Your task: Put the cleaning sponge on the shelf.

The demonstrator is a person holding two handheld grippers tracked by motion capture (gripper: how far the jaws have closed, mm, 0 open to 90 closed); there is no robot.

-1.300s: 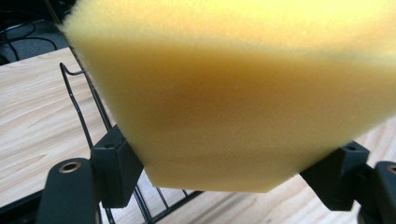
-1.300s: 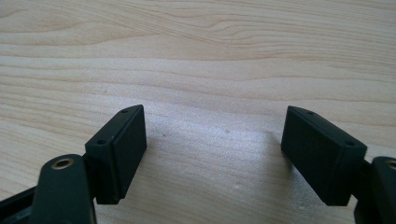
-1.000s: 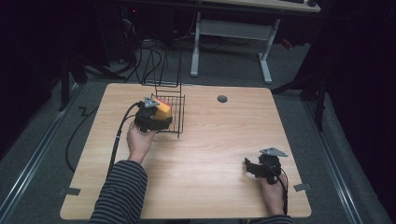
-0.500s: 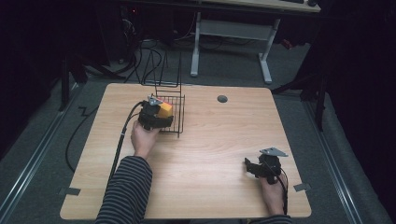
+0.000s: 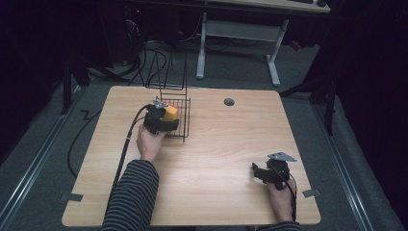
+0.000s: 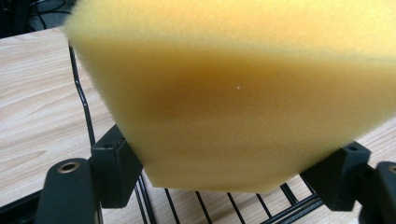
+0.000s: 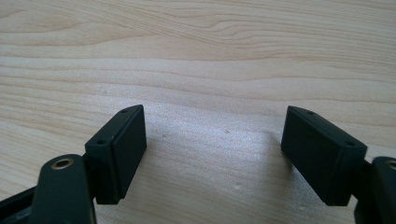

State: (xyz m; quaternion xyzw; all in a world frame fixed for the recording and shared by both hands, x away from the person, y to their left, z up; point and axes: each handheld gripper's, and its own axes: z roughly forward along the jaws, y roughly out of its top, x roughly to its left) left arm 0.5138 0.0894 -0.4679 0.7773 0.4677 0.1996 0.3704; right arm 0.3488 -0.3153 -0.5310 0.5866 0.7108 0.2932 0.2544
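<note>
Sponge (image 5: 171, 112) lower, inside wire basket (image 5: 184, 126)

A wooden table (image 5: 216, 159) stands before a desk frame (image 5: 238, 36).

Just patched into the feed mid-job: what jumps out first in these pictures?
The yellow sponge grabs the eye: the left claw is shut on it, holding it over the black wire basket at the table's far left. The right claw rests open on the bare wooden table near its right front corner, nothing between its jaws.
</note>
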